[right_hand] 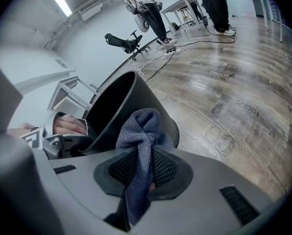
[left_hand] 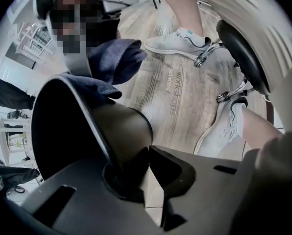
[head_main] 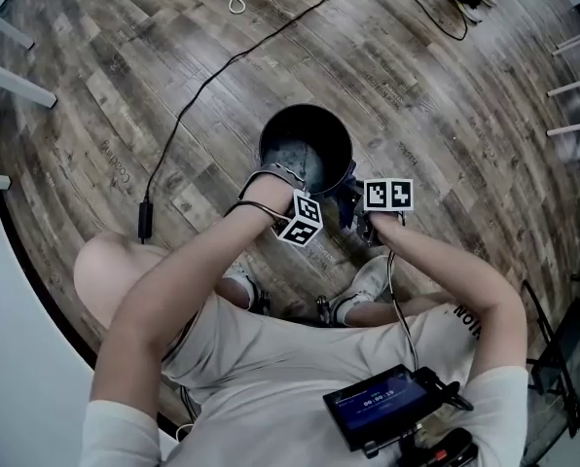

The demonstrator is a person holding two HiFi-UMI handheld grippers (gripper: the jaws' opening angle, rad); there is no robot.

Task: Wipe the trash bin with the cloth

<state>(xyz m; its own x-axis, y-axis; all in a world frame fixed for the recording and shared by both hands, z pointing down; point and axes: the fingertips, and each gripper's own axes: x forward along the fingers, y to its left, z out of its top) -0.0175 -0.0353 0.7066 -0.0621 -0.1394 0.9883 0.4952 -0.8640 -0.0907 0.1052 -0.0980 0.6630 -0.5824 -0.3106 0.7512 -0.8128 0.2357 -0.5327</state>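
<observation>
- Standing upright on the floor [head_main: 125, 86], mouth up, long axis vertical: the bin [head_main: 290, 134], close in front of the person.
- Clamped at its near rim by the left gripper [left_hand: 147, 153]: fingers pressed together on the thin wall, which passes between them.
- Held in the right gripper [right_hand: 147, 168]: the cloth [right_hand: 142, 129], pinched mid-fold between the fingers, with a bunched end standing forward of the tips.
- Relation governing the next move: outer bin wall just ahead of the cloth end and slightly to its left, rim a little above it.
- Judged better placed for wiping: the right gripper, already carrying the cloth beside the wall. Judged role of the left: steadying the bin.
- Impossible to tell from any view whether the cloth touches the wall.
- Hidden in the head view: the near outer wall, behind both grippers and the forearms [head_main: 193, 270].
- Too dark to read: the bin's bottom and lower inside wall.
</observation>
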